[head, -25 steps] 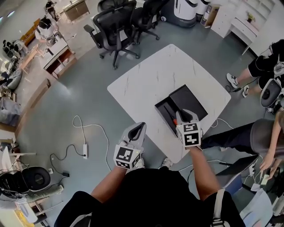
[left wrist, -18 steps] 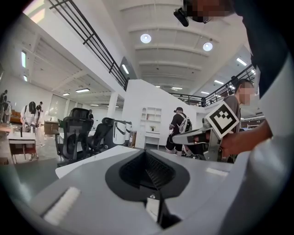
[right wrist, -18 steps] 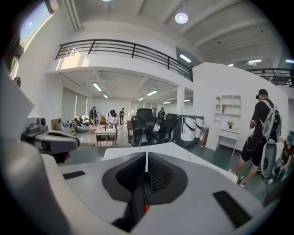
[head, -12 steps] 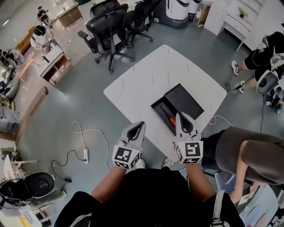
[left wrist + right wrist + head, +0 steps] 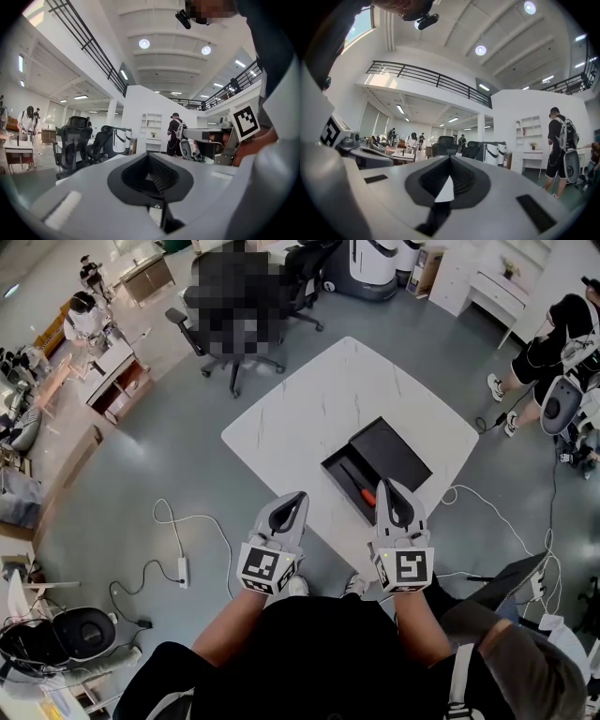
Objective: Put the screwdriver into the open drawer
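Note:
In the head view a screwdriver (image 5: 360,487) with an orange handle lies inside the open black drawer (image 5: 338,471) of a black box on the white table (image 5: 319,399). My right gripper (image 5: 394,492) is shut and empty, held level above the table's near edge, just on the near side of the drawer. My left gripper (image 5: 296,500) is also shut with nothing in it, beside the table's near corner. Both gripper views look level across the room, with the left gripper (image 5: 151,174) and the right gripper (image 5: 449,177) closed tip to tip.
Black office chairs (image 5: 272,296) stand beyond the table. A white cable and power strip (image 5: 181,563) lie on the floor at left. People stand at the right (image 5: 553,362) and far left (image 5: 86,315). White cabinets (image 5: 483,282) line the far right.
My right gripper has drawn back from the drawer toward me and risen, leaving the screwdriver lying in the drawer. The left gripper has risen slightly.

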The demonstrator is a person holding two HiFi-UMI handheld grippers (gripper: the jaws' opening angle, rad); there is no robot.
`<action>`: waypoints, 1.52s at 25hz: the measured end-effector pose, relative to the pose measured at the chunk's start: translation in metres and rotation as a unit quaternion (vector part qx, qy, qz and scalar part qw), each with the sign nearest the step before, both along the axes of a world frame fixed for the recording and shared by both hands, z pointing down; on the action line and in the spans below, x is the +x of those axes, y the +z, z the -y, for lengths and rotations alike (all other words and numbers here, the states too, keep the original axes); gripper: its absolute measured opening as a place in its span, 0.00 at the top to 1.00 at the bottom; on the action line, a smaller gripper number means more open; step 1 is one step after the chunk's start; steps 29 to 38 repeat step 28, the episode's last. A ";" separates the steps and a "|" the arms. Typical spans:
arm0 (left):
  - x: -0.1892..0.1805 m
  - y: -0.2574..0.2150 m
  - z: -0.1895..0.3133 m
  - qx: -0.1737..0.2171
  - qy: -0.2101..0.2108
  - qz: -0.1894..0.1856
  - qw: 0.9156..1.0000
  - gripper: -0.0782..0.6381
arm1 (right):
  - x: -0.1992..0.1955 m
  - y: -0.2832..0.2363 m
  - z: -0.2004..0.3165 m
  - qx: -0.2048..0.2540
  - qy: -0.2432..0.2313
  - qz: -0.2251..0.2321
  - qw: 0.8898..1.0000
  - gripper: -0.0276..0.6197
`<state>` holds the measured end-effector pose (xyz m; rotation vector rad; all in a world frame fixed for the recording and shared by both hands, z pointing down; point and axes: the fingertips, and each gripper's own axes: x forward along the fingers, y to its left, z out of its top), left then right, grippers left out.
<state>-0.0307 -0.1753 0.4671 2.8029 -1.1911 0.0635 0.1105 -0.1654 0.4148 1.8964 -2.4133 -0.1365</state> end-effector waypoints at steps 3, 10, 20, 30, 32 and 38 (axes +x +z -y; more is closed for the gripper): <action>-0.004 -0.001 0.002 0.004 -0.001 0.001 1.000 0.88 | -0.002 -0.001 -0.002 0.000 0.001 -0.007 1.000 0.95; -0.006 -0.007 0.002 0.014 -0.004 0.005 1.000 0.88 | 0.003 0.002 -0.009 -0.005 0.004 -0.007 1.000 0.95; -0.002 -0.007 -0.002 0.018 -0.006 0.009 1.000 0.88 | 0.010 0.009 -0.014 -0.012 0.005 -0.010 1.000 0.95; -0.003 -0.009 0.000 0.016 -0.005 0.011 1.000 0.88 | 0.009 0.008 -0.012 -0.015 0.001 -0.012 1.000 0.95; -0.003 -0.009 0.000 0.016 -0.005 0.011 1.000 0.88 | 0.009 0.008 -0.012 -0.015 0.001 -0.012 1.000 0.95; -0.003 -0.009 0.000 0.016 -0.005 0.011 1.000 0.88 | 0.009 0.008 -0.012 -0.015 0.001 -0.012 1.000 0.95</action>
